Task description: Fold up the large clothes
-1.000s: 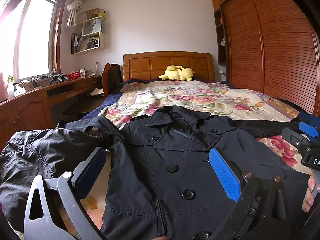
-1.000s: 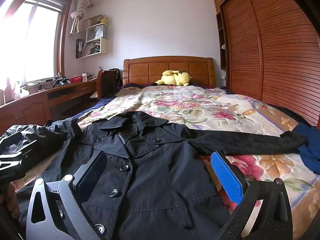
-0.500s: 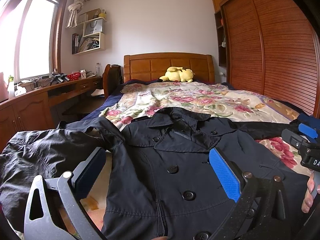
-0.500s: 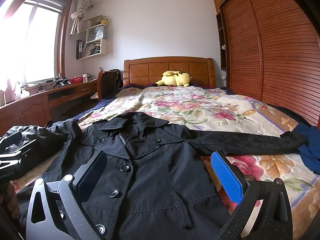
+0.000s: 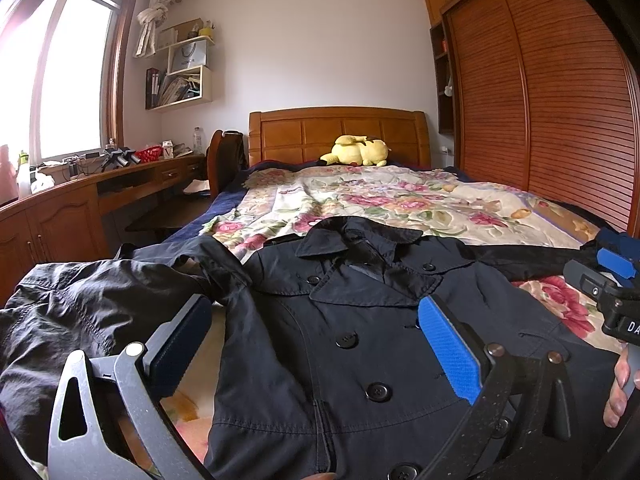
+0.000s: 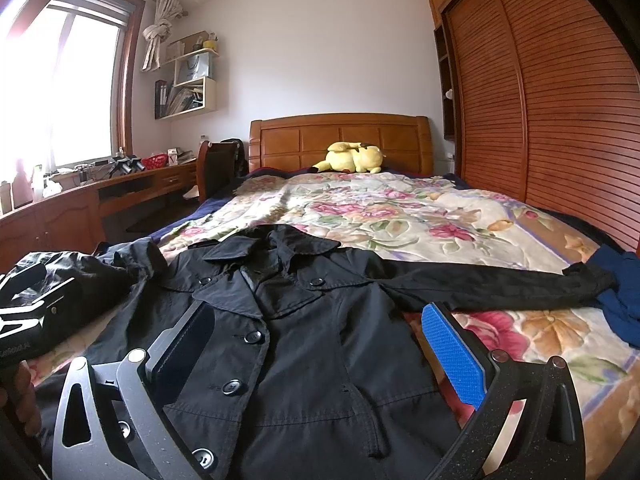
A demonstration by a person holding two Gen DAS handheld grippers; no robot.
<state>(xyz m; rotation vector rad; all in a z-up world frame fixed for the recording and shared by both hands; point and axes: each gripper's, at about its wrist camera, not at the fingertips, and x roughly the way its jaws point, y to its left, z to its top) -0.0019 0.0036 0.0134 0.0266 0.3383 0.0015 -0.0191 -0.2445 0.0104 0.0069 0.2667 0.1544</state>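
A black double-breasted coat lies face up on the bed, collar toward the headboard; it also shows in the right wrist view. Its left sleeve is bunched at the bed's left edge. Its right sleeve stretches flat to the right. My left gripper is open and empty above the coat's left front. My right gripper is open and empty above the coat's right front. Each gripper shows at the edge of the other's view.
The bed has a floral cover, a wooden headboard and a yellow plush toy. A blue garment lies at the right sleeve's end. A wooden desk runs along the left, a slatted wardrobe along the right.
Both views have tilted slightly; the room sits a little lower in frame. The coat has not moved and both grippers stay open.
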